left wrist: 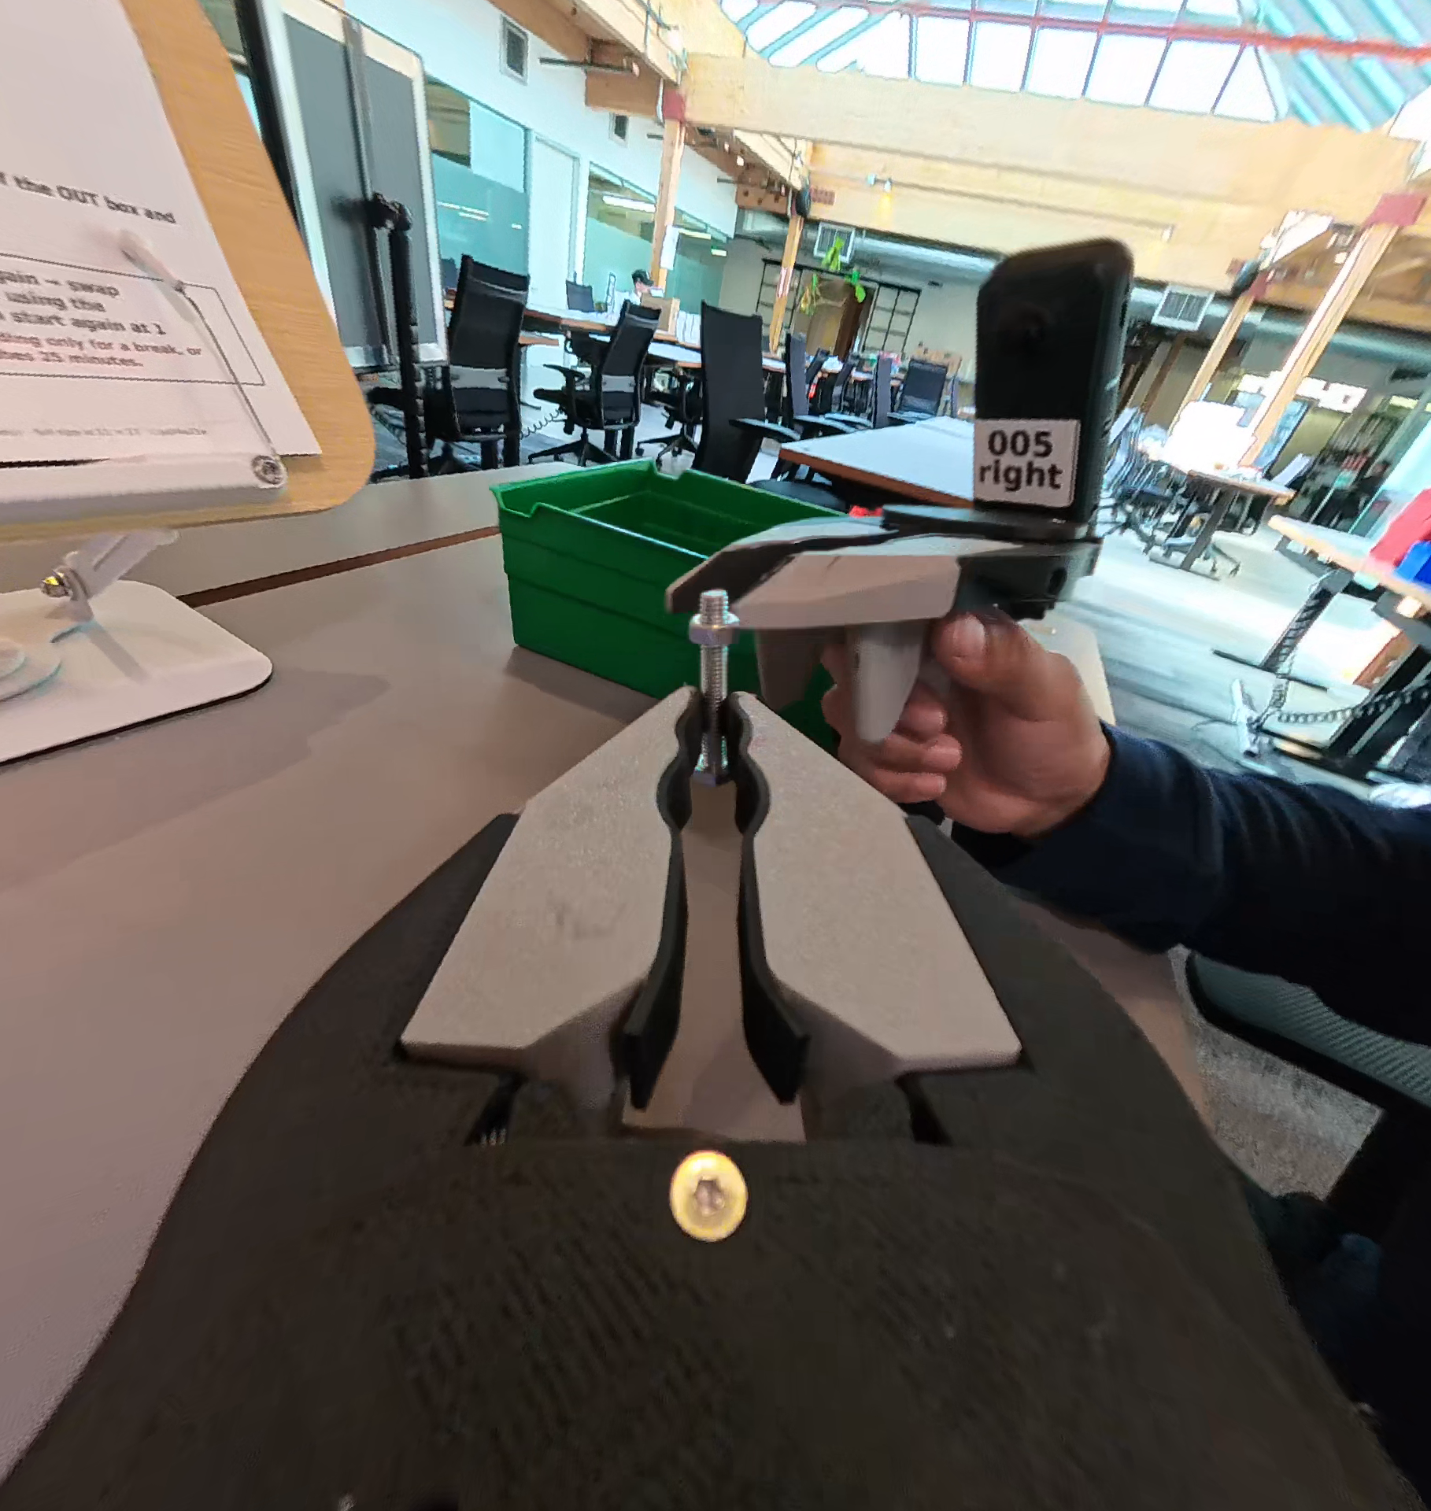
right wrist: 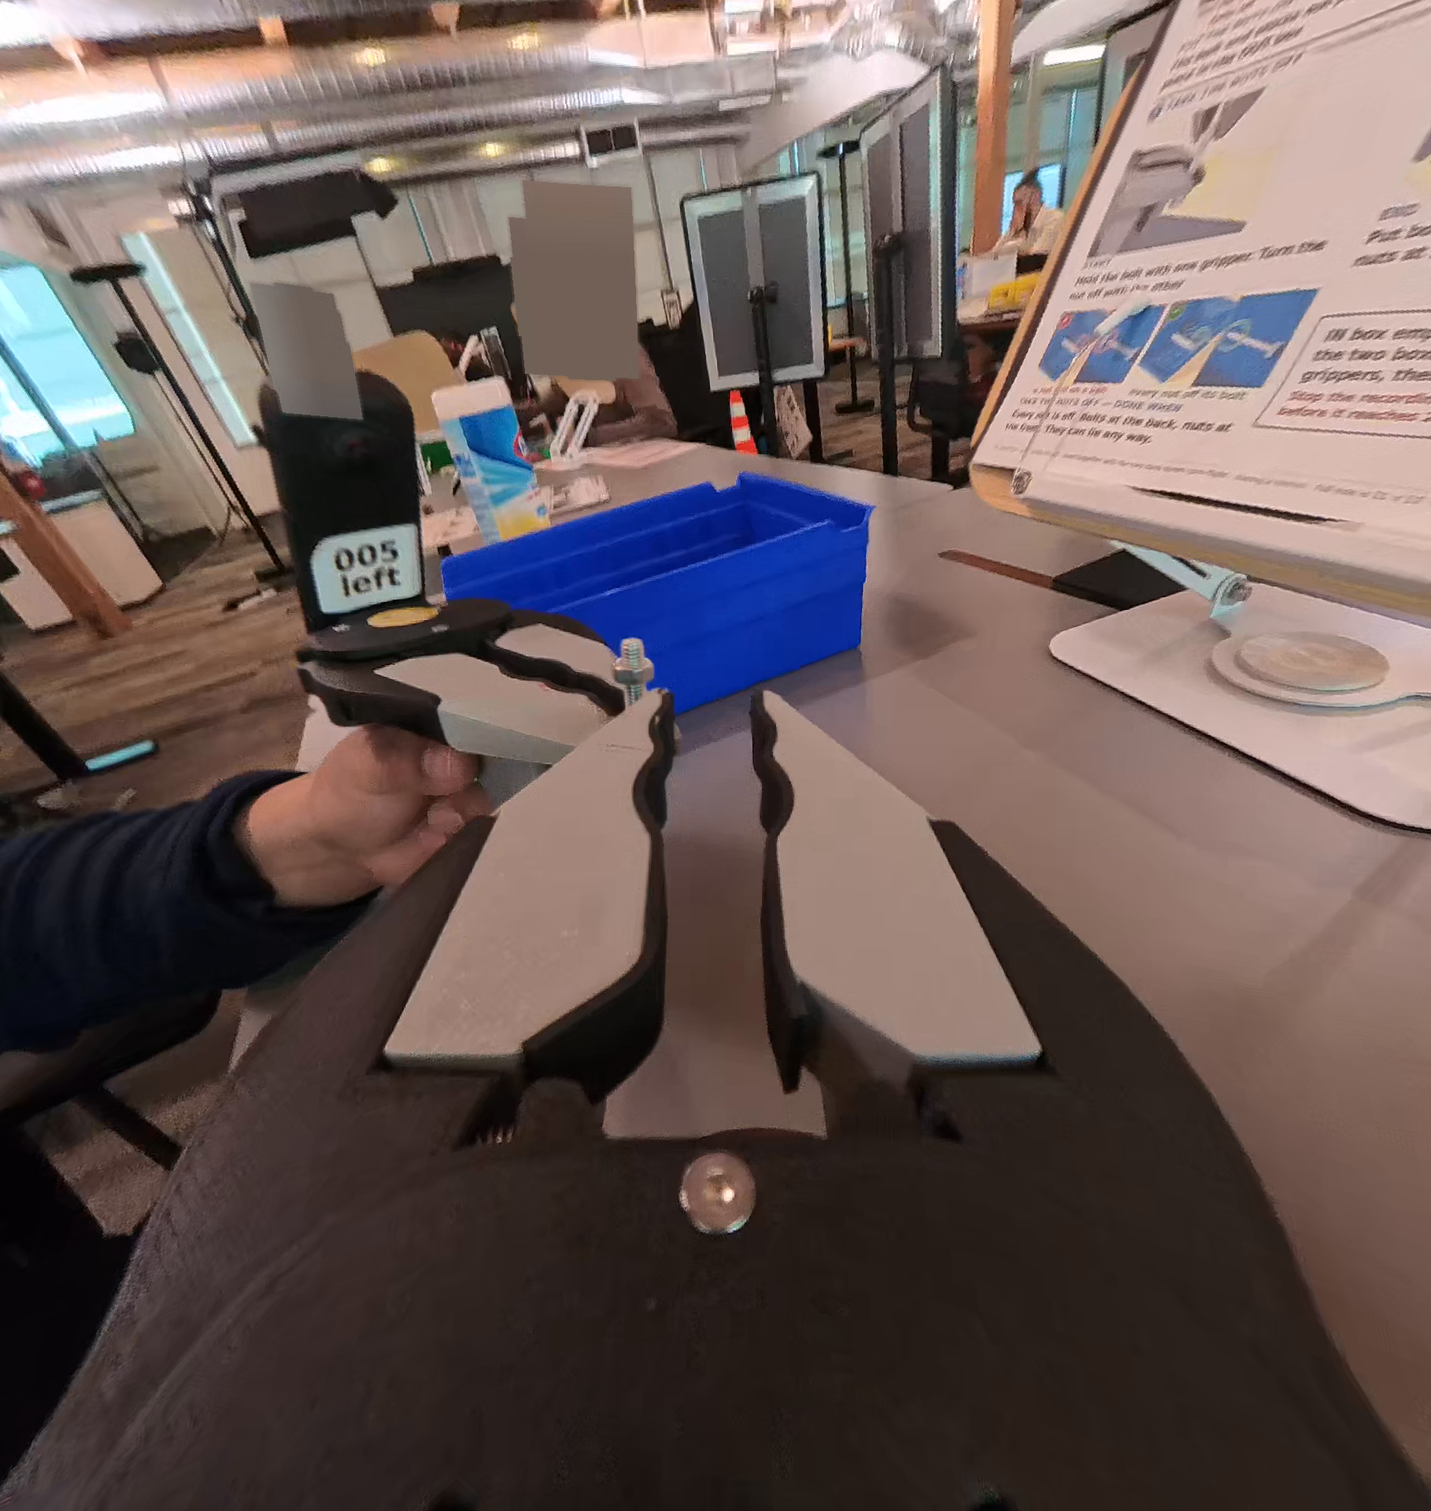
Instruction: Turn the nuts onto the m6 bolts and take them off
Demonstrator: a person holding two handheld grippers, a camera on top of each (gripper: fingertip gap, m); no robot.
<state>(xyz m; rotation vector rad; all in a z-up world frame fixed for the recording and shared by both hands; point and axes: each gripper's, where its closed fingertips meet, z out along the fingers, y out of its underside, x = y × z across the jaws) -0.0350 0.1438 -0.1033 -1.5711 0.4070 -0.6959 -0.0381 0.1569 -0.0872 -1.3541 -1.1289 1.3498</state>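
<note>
Over the counter (left wrist: 369,736), left tongs (left wrist: 711,719) clenched the bolt (left wrist: 711,670) upright, steadying it; right tongs (right wrist: 708,719) hung released beside its nut (left wrist: 713,627).

The bolt (left wrist: 711,695) is standing upright between the left gripper (left wrist: 712,719) fingers, above the desk (left wrist: 287,777). The right gripper (left wrist: 700,593) is reaching in beside the nut (left wrist: 712,628). One bin (left wrist: 614,556) is sitting behind them, another bin (right wrist: 679,589) to the left.
</note>
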